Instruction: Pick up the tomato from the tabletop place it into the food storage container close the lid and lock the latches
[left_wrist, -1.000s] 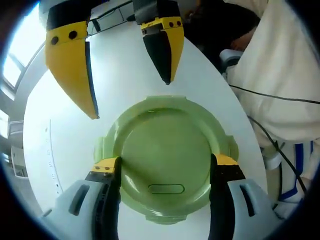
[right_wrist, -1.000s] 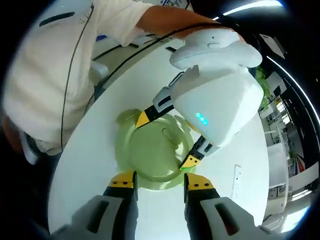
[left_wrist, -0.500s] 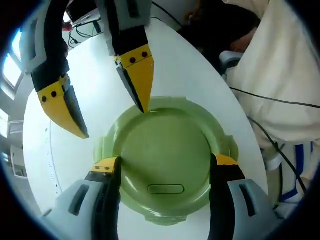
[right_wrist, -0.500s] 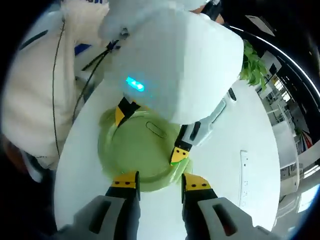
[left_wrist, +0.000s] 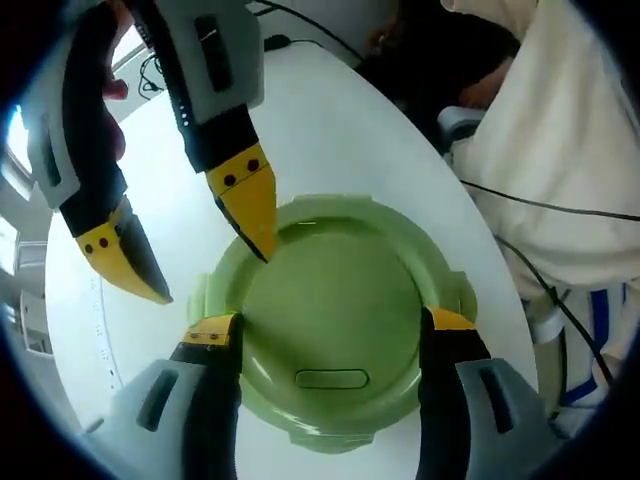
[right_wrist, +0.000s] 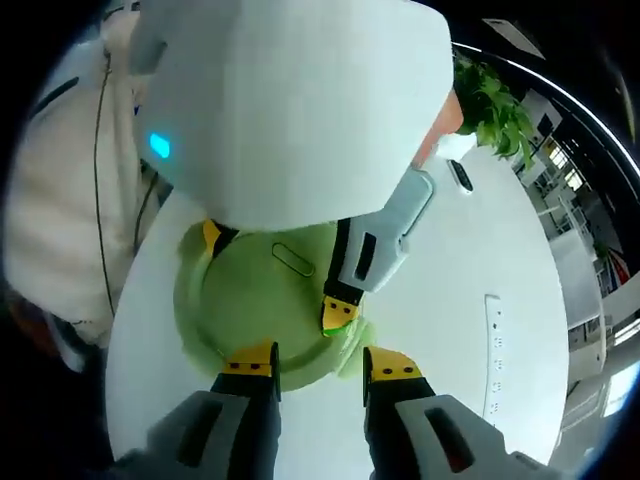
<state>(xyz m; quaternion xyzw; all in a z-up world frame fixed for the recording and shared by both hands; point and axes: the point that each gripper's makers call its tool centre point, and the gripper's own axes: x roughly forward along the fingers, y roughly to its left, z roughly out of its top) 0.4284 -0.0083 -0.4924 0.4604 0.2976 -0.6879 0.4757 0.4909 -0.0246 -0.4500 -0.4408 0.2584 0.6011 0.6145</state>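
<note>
Container, pale green and round, sits on the white counter with its lid on; the tomato cannot be seen.

Left gripper view, near to far: left claw spread wide, one tip at each side of the lid's rim, close to or touching it — contact cannot be told. An oval tab lies on the lid's near edge. Beyond, the right claw comes in from the upper left, jaws apart and gripping nothing; one yellow tip rests at or just above the lid's far-left edge, the other hangs outside the container over the counter. Farther right, a person's pale sleeve and a dark cable.

Right gripper view, near to far: right claw parted, straddling the container's near rim, one tip over the lid, one outside it. Left claw's big white body looms above the container, its tips down at the lid's edges. A leafy plant stands past the counter.
</note>
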